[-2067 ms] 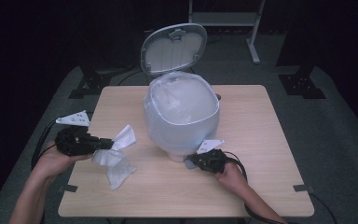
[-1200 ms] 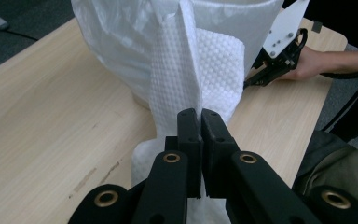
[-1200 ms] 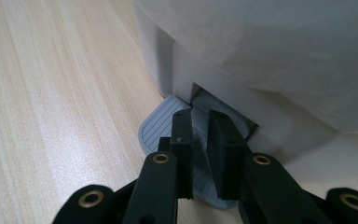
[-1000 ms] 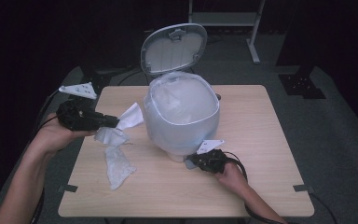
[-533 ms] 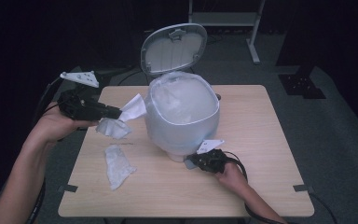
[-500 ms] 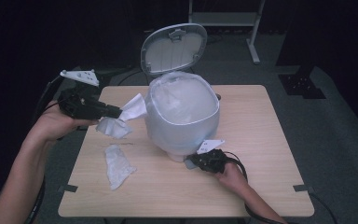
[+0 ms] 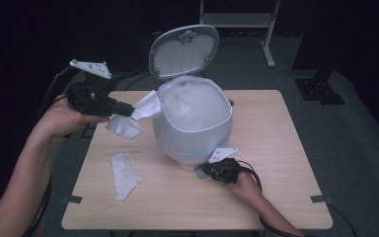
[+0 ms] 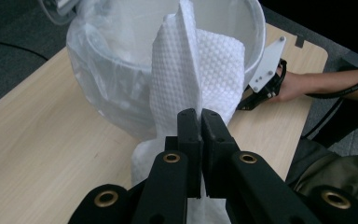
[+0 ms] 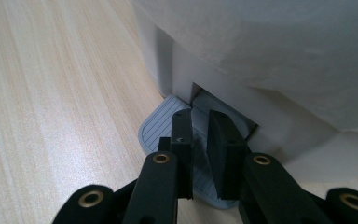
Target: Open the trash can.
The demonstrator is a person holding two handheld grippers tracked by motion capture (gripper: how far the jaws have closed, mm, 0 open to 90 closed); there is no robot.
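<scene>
Presently the left gripper [image 7: 121, 107] is pinching a paper towel [image 8: 196, 79] beside the bin's [image 7: 193, 129] rim; the right gripper [image 9: 199, 122], jaws closed, is pressing the bin's pedal [image 9: 161, 125].

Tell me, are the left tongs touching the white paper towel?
Touching. The left gripper view shows the left tongs shut on the paper towel, pinching its folded edge between them.
</scene>
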